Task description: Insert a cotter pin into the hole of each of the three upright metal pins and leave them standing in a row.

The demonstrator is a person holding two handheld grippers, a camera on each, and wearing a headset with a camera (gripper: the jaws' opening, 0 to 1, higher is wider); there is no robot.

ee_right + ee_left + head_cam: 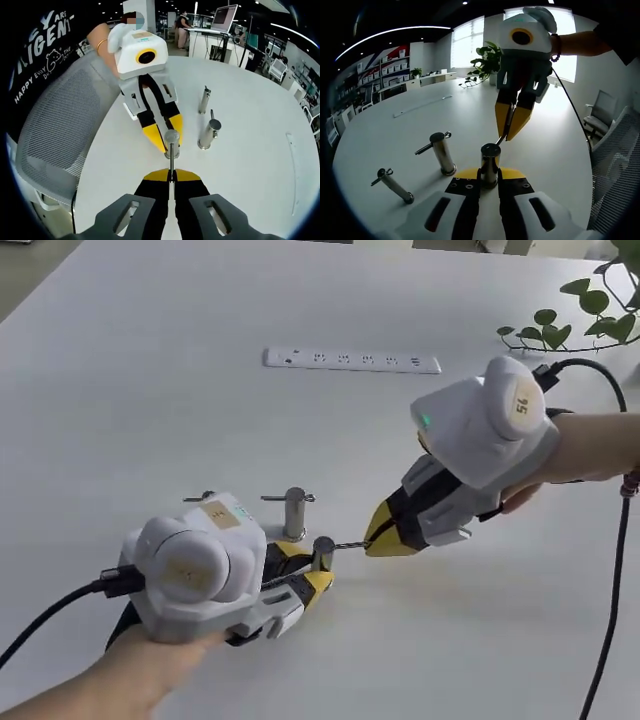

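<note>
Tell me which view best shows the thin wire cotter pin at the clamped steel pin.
Right gripper view: the thin wire cotter pin runs straight from the right gripper to the short steel pin. Left gripper view shows it foreshortened; head view, a faint sliver.

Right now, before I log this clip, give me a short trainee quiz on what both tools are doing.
1. True or false: the left tool is shut on the nearest metal pin.
2. How many metal pins already carry a cotter pin?
3. The right tool holds: A) a screw, B) a loose cotter pin, C) nothing.
Key: 1 true. 2 two, the middle pin and the far pin. 3 B.
</note>
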